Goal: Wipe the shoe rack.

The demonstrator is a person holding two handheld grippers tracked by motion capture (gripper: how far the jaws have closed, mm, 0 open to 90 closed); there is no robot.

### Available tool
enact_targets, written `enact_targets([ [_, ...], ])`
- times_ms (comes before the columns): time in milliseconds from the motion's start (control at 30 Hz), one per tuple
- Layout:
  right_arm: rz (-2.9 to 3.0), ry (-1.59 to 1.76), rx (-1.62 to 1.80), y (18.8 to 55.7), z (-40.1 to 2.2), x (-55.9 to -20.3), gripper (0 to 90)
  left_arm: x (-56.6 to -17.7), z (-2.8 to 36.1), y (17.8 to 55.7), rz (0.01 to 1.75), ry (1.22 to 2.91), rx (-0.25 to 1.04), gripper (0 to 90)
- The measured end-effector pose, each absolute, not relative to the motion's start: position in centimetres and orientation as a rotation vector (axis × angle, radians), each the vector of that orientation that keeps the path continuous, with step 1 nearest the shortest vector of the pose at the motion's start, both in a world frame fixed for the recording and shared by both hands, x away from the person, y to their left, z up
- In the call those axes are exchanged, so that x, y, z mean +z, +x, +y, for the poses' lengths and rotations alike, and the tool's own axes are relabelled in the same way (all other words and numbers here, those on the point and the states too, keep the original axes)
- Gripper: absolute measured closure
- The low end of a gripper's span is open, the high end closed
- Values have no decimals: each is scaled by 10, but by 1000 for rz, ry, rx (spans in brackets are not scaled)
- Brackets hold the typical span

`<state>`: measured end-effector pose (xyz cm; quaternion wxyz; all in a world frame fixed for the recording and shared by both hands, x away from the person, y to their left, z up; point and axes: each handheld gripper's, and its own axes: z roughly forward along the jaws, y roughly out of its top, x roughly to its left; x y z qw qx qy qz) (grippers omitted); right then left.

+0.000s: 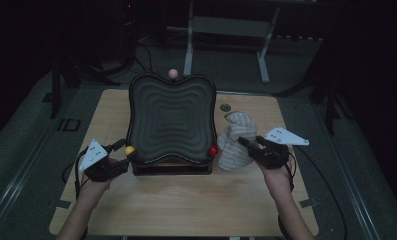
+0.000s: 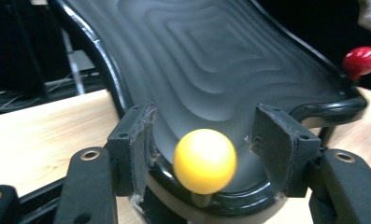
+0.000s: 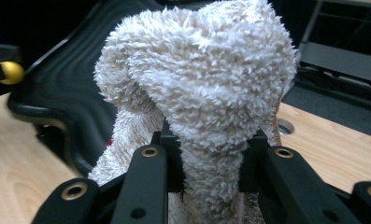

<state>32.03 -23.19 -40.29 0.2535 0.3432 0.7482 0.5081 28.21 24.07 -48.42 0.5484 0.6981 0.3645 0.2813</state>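
Right claw [image 3: 205,158]: pressed together on a fold of a cream fluffy towel [image 3: 197,84], the pile bunched between the two black jaws and the rest mounded up above them; in the high view this claw [image 1: 246,142] sits at the right of the tray with the towel [image 1: 236,142] standing in a heap on the bench, just beside the tray's right edge. Left claw [image 2: 204,140]: jaws spread, a yellow ball knob [image 2: 205,161] between them with a gap on either side, neither pad touching it; in the high view this claw [image 1: 121,150] lies at the tray's near left corner, next to the yellow knob [image 1: 129,150]. Black tray [image 1: 171,117]: wavy stepped surface, tilted up on a dark base, centre of the bench. Red ball knob [image 1: 213,150]: near right corner of the tray, close to the towel. Pink ball knob [image 1: 173,73]: far edge of the tray. Bench [image 1: 186,200]: pale wood, rounded corners.
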Motion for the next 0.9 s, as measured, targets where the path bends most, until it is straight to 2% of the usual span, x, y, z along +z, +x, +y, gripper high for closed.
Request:
enact_targets([
  [100,2016,967,1345,333,-237,-409,708,-485,242,282,828,1656,625,358],
  [167,2010,976,1341,339,-239,-412,708,-484,242,282,812,1662,615,273],
  [333,1994,1016,1323,371,-244,-428,703,-485,242,282,811,1659,634,224],
  [400,1991,1052,1327,383,-246,-435,700,-486,243,282,813,1661,619,178],
  [900,2072,1287,1141,451,-241,-506,694,-488,241,277,793,1675,628,146],
])
